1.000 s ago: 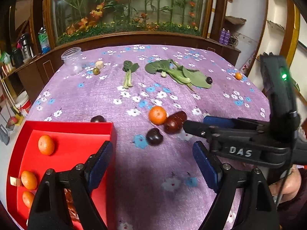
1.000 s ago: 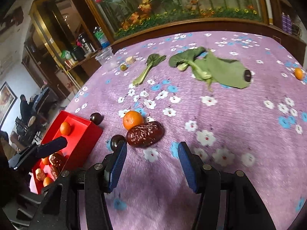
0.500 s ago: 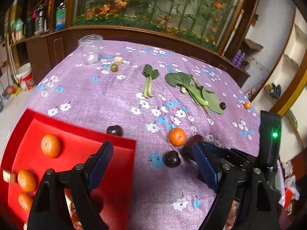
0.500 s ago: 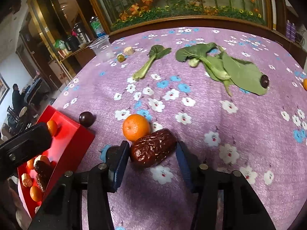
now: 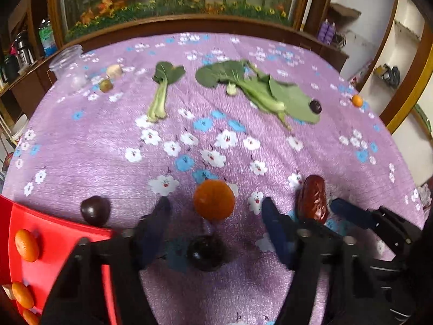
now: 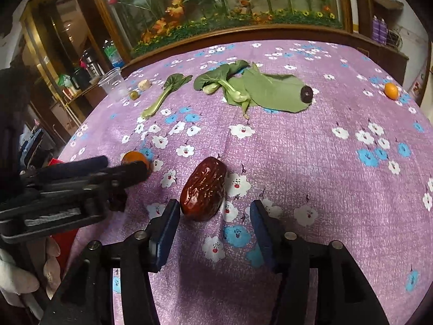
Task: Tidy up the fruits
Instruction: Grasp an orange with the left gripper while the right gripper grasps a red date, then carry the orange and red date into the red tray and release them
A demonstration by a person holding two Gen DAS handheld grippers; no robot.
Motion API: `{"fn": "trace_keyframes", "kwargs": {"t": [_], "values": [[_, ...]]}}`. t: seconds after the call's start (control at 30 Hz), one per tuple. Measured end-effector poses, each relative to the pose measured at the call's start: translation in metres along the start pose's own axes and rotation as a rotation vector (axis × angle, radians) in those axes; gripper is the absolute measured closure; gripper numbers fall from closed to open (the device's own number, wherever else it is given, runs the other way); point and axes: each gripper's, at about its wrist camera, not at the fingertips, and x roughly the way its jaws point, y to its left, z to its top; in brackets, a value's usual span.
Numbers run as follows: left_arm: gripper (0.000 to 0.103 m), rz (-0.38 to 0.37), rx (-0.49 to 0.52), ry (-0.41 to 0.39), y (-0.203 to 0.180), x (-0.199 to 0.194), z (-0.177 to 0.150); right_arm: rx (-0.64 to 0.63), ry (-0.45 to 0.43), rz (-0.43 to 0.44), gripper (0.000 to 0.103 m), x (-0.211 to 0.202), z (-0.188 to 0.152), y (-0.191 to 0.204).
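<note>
On the purple flowered cloth, an orange (image 5: 213, 199) and a dark plum (image 5: 205, 252) lie between the fingers of my left gripper (image 5: 213, 212). Its jaws are closing, and the pads touch neither fruit. A wrinkled red date (image 6: 204, 192) lies just ahead of the tips of my right gripper (image 6: 215, 212), whose jaws are opening with both pads clear of it. The date (image 5: 312, 203) also shows in the left wrist view, beside a right-gripper finger (image 5: 349, 212). A red tray (image 5: 59, 233) at the lower left holds small oranges (image 5: 27, 245).
Another dark plum (image 5: 95, 210) sits against the tray's far rim. Leafy greens (image 5: 257, 89) and a bok choy stalk (image 5: 162, 92) lie mid-table, with a dark fruit (image 5: 315, 106) on a leaf. A small orange (image 5: 357, 100) is far right, and a plastic cup (image 5: 69, 67) far left.
My left gripper swung right from over the tray to straddle the orange and plum, its jaws narrowing. The right jaws squeezed in around the date, then widened; the date now lies turned lengthwise.
</note>
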Motion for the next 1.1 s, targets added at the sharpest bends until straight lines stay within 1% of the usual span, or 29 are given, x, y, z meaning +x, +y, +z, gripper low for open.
{"fn": "trace_keyframes", "kwargs": {"t": [0.07, 0.1, 0.33, 0.4, 0.43, 0.47, 0.5, 0.67, 0.77, 1.1], "values": [[0.049, 0.001, 0.001, 0.018, 0.000, 0.007, -0.001, -0.006, -0.001, 0.005, 0.045, 0.003, 0.001, 0.001], [0.050, 0.000, 0.000, 0.022, 0.001, 0.009, -0.002, -0.009, -0.004, 0.003, 0.045, 0.003, 0.002, 0.003], [0.054, 0.010, -0.020, 0.003, 0.003, 0.012, 0.001, 0.018, -0.012, 0.034, 0.045, 0.011, 0.008, 0.005], [0.070, 0.023, -0.009, -0.004, 0.001, 0.012, 0.000, 0.020, -0.016, 0.039, 0.046, 0.012, 0.009, 0.005], [0.073, 0.022, -0.005, -0.005, 0.000, 0.011, 0.000, 0.018, -0.017, 0.041, 0.049, 0.013, 0.009, 0.005], [0.073, 0.020, -0.008, -0.004, -0.001, 0.010, -0.001, 0.014, -0.010, 0.048, 0.063, 0.014, 0.008, 0.006], [0.073, 0.018, -0.013, -0.006, -0.001, 0.009, -0.001, 0.014, -0.011, 0.050, 0.065, 0.014, 0.008, 0.006], [0.073, -0.006, -0.032, -0.033, -0.002, -0.006, -0.007, 0.031, -0.030, 0.063, 0.067, 0.009, 0.007, 0.002], [0.073, -0.023, -0.048, -0.055, 0.000, -0.022, -0.013, 0.029, -0.048, 0.065, 0.067, 0.004, 0.006, 0.002], [0.073, -0.003, -0.053, -0.112, 0.000, -0.064, -0.044, 0.044, -0.058, 0.052, 0.068, -0.006, 0.001, 0.003]]}}
